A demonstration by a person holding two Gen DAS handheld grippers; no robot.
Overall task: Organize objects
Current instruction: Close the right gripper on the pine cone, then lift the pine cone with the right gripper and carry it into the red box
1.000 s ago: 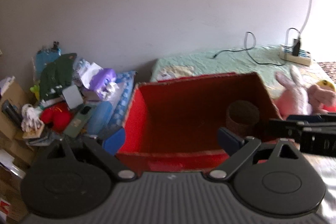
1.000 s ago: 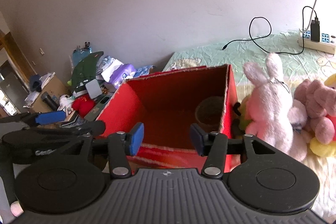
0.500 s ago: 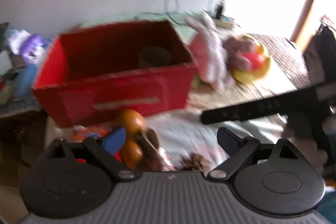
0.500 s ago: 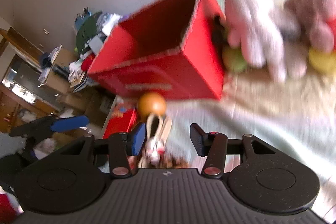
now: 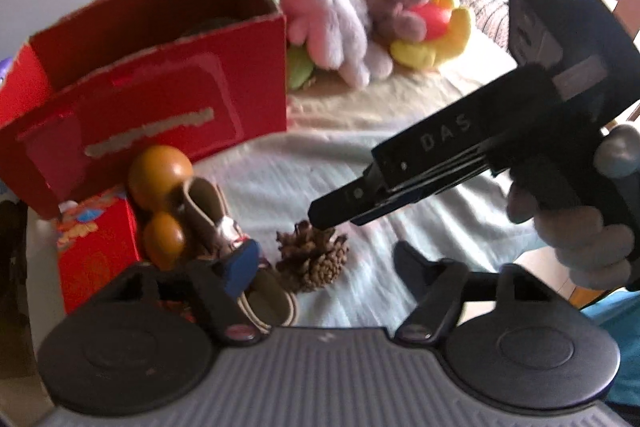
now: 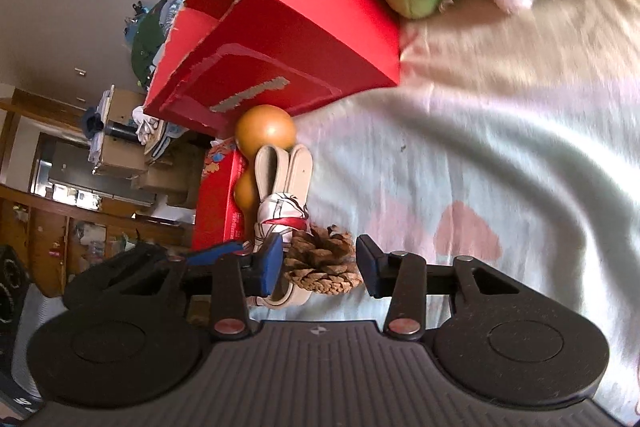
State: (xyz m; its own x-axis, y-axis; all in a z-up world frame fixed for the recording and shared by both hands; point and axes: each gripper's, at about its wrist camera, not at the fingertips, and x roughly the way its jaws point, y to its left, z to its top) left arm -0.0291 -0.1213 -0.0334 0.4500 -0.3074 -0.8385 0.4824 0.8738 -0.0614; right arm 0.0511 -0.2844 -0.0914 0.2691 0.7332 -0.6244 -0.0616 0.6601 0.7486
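A brown pine cone lies on the pale bedsheet, between the fingers of my open right gripper, not clamped. It shows in the left wrist view too, under the right gripper's tips. My left gripper is open and empty, its left finger above a beige sandal. An orange gourd lies beside the sandal. A big open red box stands behind them.
A small red carton sits at the bed's left edge. Plush toys, a pink rabbit and a yellow one, lie right of the red box. A cluttered room lies beyond the bed edge.
Both grippers tilted down from the red box to the bed surface. The right gripper came down around the pine cone; the left moved near the sandal.
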